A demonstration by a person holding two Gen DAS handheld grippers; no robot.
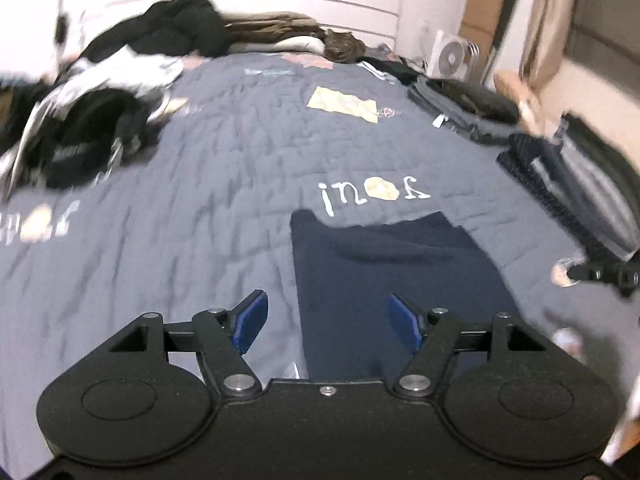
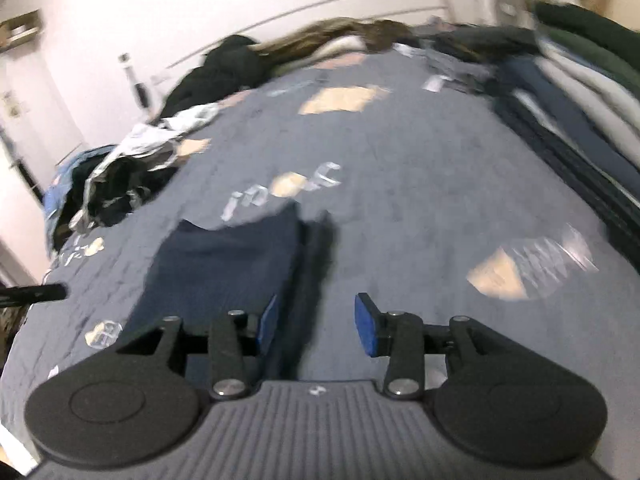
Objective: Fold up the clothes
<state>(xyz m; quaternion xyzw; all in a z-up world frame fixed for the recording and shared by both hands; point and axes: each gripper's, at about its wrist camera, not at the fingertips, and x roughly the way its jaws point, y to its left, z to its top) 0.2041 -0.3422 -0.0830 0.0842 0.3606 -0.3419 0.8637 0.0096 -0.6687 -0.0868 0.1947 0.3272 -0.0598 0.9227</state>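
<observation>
One folded navy garment [image 1: 384, 280] lies flat on the bed's grey quilted cover [image 1: 192, 208], near the front edge and just below a printed white word with a cream blob in it [image 1: 374, 194]. Its cloth looks soft and matte, a rough rectangle with one uneven far edge and a shallow crease across the upper part. In the right wrist view the same navy garment [image 2: 224, 268] shows a darker layered edge along its right side.

Two sets of tongs are in view, one per camera. The left tongs [image 1: 328, 322] stand wide apart, gripping nothing, with two blue pads on black hinged arms; the left pad is over the quilt and the right pad over the navy cloth. The right tongs [image 2: 316, 320] are also spread wide and empty, their left pad at the garment's right edge and their right pad over bare quilt.

The quilt is stitched in small puckered squares and carries several cream patches and pale prints. At the far left sits one loose heap of black and white clothes [image 1: 92, 120], crumpled and shapeless. Along the right edge runs one stack of folded clothes [image 1: 464, 104] in dark and striped layers. A brown furry throw [image 1: 280, 28] stretches along the white headboard [image 1: 320, 4]. One white fan [image 1: 450, 56] stands beyond the bed's far right corner. Both views are blurred.
</observation>
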